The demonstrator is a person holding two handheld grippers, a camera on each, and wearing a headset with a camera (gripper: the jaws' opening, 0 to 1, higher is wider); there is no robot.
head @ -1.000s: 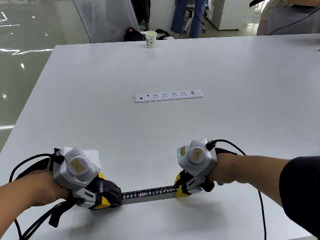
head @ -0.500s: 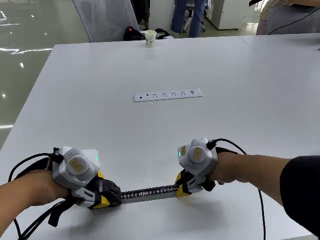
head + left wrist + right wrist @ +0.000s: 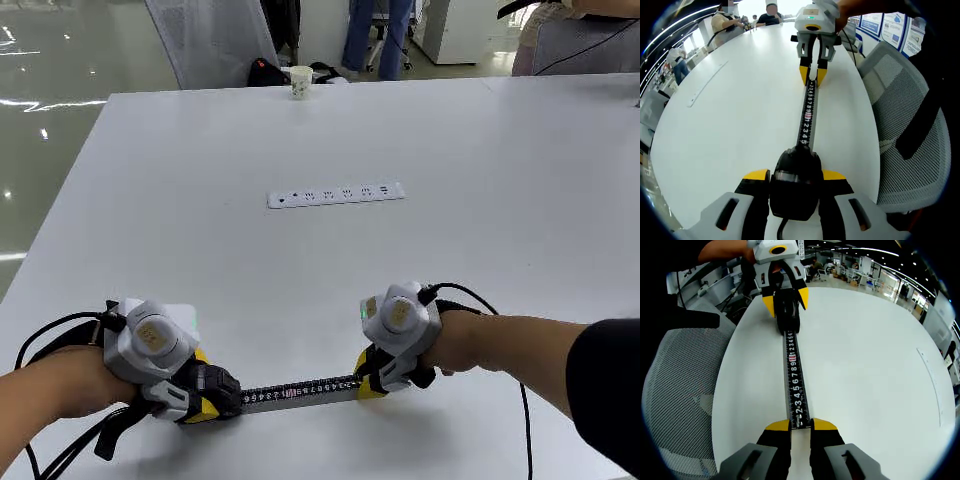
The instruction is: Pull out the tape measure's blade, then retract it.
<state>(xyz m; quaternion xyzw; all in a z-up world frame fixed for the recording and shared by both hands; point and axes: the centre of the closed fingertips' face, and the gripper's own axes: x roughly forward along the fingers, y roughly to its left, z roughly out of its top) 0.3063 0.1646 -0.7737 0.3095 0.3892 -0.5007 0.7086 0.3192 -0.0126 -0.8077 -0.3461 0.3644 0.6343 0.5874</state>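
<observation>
Black, rounded plastic tape measure case [image 3: 796, 182] sits clamped between the yellow-tipped jaws of the left gripper [image 3: 207, 386], low over the white tabletop [image 3: 300, 260]. Its numbered metal blade [image 3: 794, 375] runs straight out ahead of that claw, close over the table, to the right gripper [image 3: 800, 426]. That gripper's jaws are pinched narrow on the blade's free end. Well beyond both claws lies a long white power strip [image 3: 336, 192]. Farther out still, a white paper cup [image 3: 301, 78] stands near the table's far edge. A grey mesh chair [image 3: 910, 150] shows to the side of the left claw.
</observation>
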